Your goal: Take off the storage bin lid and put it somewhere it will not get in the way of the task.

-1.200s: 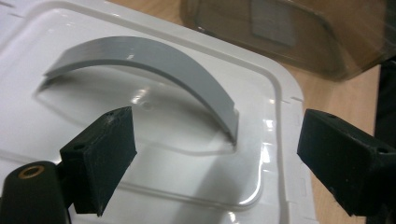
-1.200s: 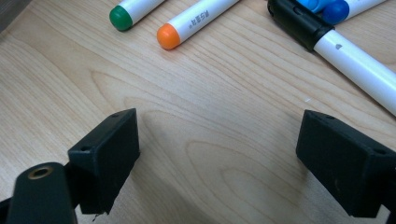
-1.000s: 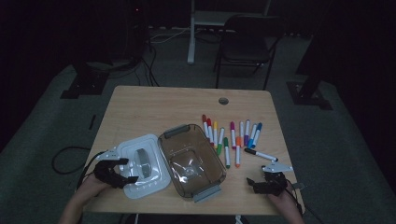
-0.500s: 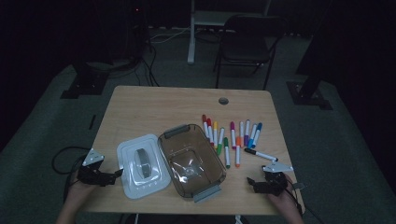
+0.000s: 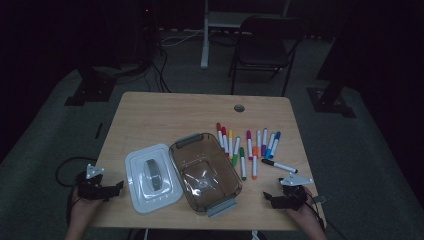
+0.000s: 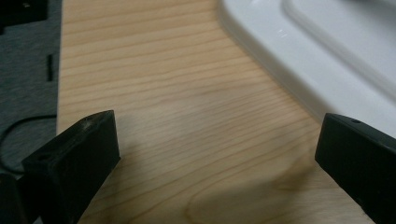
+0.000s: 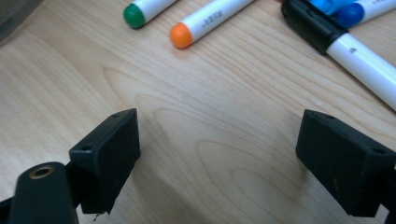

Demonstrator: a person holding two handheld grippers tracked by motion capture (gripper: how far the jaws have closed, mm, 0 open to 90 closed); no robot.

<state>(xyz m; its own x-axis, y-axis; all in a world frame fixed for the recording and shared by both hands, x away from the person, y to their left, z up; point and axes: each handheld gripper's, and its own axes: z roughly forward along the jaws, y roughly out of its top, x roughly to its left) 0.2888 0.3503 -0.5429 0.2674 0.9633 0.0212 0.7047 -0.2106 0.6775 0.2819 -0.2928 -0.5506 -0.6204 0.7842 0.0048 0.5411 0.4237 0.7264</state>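
A clear brown container (image 5: pixel 205 172) stands open at the table's front middle. Its white lid (image 5: pixel 152 177) with a grey handle lies flat just to its left. Several coloured markers (image 5: pixel 245 145) lie in a row to the right, with a black-capped marker (image 5: pixel 279 165) closest to the front. My left gripper (image 5: pixel 116 186) is open at the front left edge, a short way left of the lid. In the left gripper view the lid's rim (image 6: pixel 327 51) lies beyond bare wood. My right gripper (image 5: pixel 269 196) is open at the front right, and the right gripper view shows the orange marker (image 7: pixel 201 25) and black marker (image 7: pixel 327 32) ahead.
The wooden table (image 5: pixel 170 115) has a cable hole (image 5: pixel 239 108) near its far edge. A folding chair (image 5: pixel 265 45) and stand legs sit on the dark floor beyond. A green marker tip (image 7: pixel 134 15) lies left of the orange one.
My left gripper has drawn back leftward from the lid's edge to the table's front left corner. The lid lies free. The right gripper has stayed put.
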